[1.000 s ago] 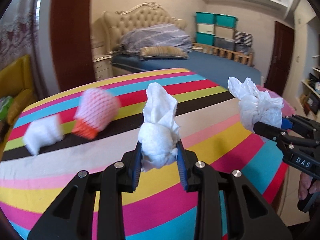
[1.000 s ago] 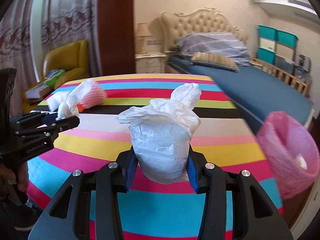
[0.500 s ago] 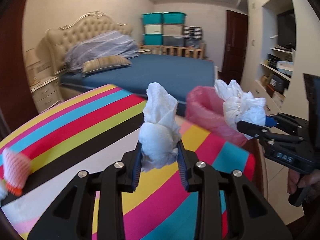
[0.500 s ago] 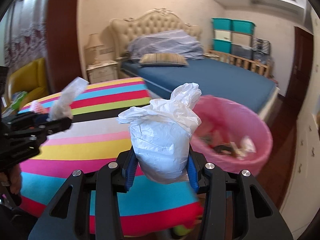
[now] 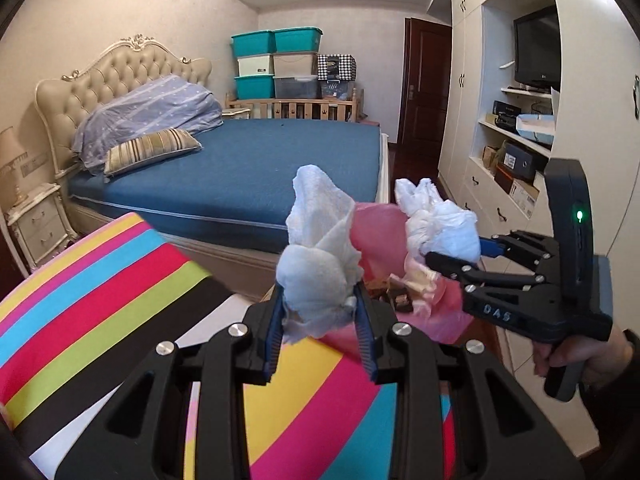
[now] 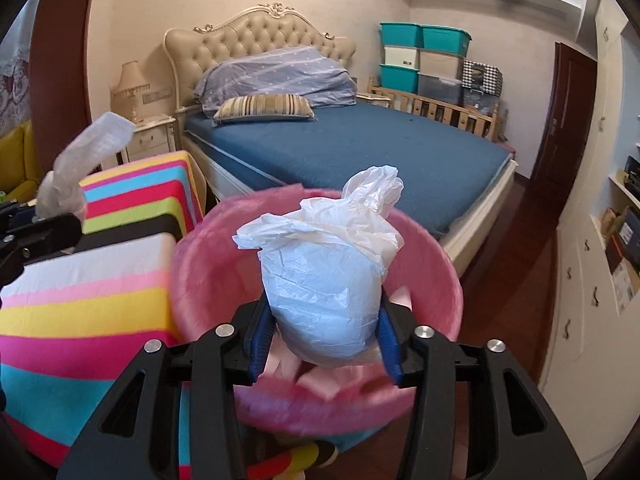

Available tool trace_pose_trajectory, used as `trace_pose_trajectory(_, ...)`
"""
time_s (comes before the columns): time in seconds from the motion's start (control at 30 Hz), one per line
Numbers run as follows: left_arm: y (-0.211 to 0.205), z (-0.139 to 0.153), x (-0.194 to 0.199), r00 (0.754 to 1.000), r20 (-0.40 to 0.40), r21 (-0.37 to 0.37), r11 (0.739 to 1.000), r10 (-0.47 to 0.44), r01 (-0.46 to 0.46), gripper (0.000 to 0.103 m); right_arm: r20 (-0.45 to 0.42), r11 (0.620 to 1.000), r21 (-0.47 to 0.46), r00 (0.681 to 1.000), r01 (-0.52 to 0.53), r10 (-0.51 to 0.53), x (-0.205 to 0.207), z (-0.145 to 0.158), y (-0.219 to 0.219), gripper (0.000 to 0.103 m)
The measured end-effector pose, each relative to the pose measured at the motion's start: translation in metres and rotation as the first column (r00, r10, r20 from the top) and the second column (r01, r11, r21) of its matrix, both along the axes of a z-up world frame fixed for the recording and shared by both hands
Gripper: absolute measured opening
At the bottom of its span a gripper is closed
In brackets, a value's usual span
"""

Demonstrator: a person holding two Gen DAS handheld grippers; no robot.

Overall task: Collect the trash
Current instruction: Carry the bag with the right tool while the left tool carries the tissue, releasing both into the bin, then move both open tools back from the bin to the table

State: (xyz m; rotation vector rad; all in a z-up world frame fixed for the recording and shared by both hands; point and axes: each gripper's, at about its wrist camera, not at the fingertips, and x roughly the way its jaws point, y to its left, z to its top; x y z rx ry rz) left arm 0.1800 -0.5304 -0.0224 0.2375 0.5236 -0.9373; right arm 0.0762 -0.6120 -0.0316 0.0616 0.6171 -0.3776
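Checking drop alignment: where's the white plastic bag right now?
In the right wrist view the white plastic bag sits centre frame between the right tool's opening jaws, directly above the pink-lined bin, right of the striped table.

"DAS" in pale letters on side of right tongs (image 5: 452, 258).

The bin (image 6: 224, 240) mouth lies open directly below the right gripper (image 6: 324, 328); nothing covers it. The bag (image 6: 320, 280) between the fingers hangs above the rim. The table (image 6: 80, 300) edge stands just left of the bin. The bed (image 6: 360, 152) lies beyond. Bare floor (image 6: 520, 248) runs right, toward the cabinets (image 6: 592, 260).
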Motion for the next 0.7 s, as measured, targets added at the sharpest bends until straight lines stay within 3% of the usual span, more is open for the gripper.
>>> trace_pose_trajectory(0.07, -0.015, 0.002, 0.013, 1.000, -0.014, -0.009, 1.000, -0.008, 0.008, 0.032, 0.026, 1.000, -0.006, 1.000, -0.013, 0.014, 0.006, 0.000, -0.008, 0.057)
trace_pose_trajectory(0.13, -0.031, 0.004, 0.021, 1.000, -0.013, -0.010, 1.000, -0.018, 0.018, 0.032, 0.061, 1.000, 0.012, 0.998, -0.028, 0.028, 0.003, 0.000, -0.019, 0.078)
trace_pose_trajectory(0.37, -0.085, 0.001, 0.032, 0.998, -0.011, 0.008, 0.998, -0.062, 0.062, 0.032, 0.135, 0.999, 0.028, 0.990, 0.030, -0.033, -0.035, 0.014, -0.035, 0.079)
trace_pose_trajectory(0.4, -0.094, -0.001, 0.032, 0.997, -0.019, 0.004, 0.998, -0.069, 0.069, 0.040, 0.142, 0.999, 0.032, 0.989, 0.038, -0.042, -0.042, 0.015, -0.036, 0.079)
trace_pose_trajectory(0.5, -0.112, -0.005, 0.035, 0.999, -0.017, 0.008, 0.999, -0.046, 0.046, 0.092, 0.148, 0.997, 0.025, 0.986, 0.067, -0.070, -0.061, 0.018, -0.037, 0.079)
trace_pose_trajectory(0.7, -0.107, -0.006, 0.026, 0.998, 0.061, 0.031, 1.000, -0.001, -0.001, 0.095, 0.173, 0.995, 0.035, 0.980, 0.096, -0.101, -0.083, 0.023, -0.035, 0.079)
